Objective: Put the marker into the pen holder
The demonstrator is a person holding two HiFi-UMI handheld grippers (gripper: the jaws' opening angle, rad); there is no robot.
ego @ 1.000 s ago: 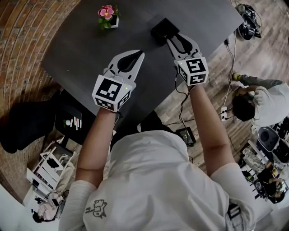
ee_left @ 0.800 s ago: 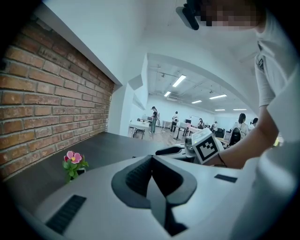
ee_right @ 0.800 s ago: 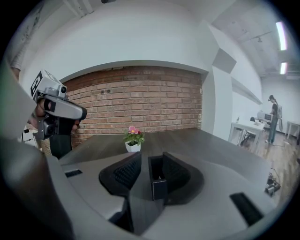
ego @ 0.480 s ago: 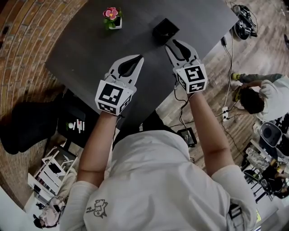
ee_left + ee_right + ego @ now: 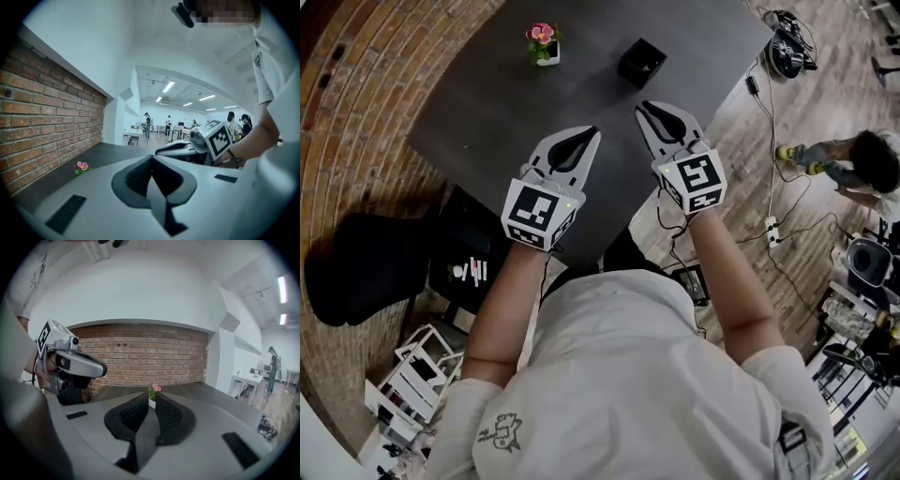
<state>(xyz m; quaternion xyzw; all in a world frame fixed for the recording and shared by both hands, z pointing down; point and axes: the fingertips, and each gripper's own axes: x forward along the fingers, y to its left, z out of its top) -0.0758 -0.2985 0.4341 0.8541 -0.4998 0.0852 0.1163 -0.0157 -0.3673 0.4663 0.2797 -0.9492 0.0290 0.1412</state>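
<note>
Dark table [image 5: 487, 112] set against a brick wall, wood floor with cables to the right. Right gripper [image 5: 643, 106]: jaws closing, tips nearly together with only a narrow slit between them. Nothing is between them (its own view shows just the small flower pot [image 5: 152, 398] far off through the slit). Left gripper [image 5: 592, 132]: jaws together, empty. Both are held low over the near half of the table, side by side but apart, tips pointing away from the body and angled slightly toward each other. Right forearm [image 5: 727, 272] and left forearm [image 5: 502, 309] run out straight from the shoulders, wrists level, neither reaching. The pen holder [image 5: 641, 62], a small black box, stands upright on the far side of the table ahead of the right gripper and well apart from it. The flower pot sits to the holder's left near the far edge. No marker shows on the table or in either gripper. The holder's inside is too small and dark to read, so I cannot confirm the marker is there. Judgement: with both tools empty and held clear of the holder, the marker is probably in it and the placement looks done. The holder sits on the right-hand side, which suits a right-gripper drop.
</note>
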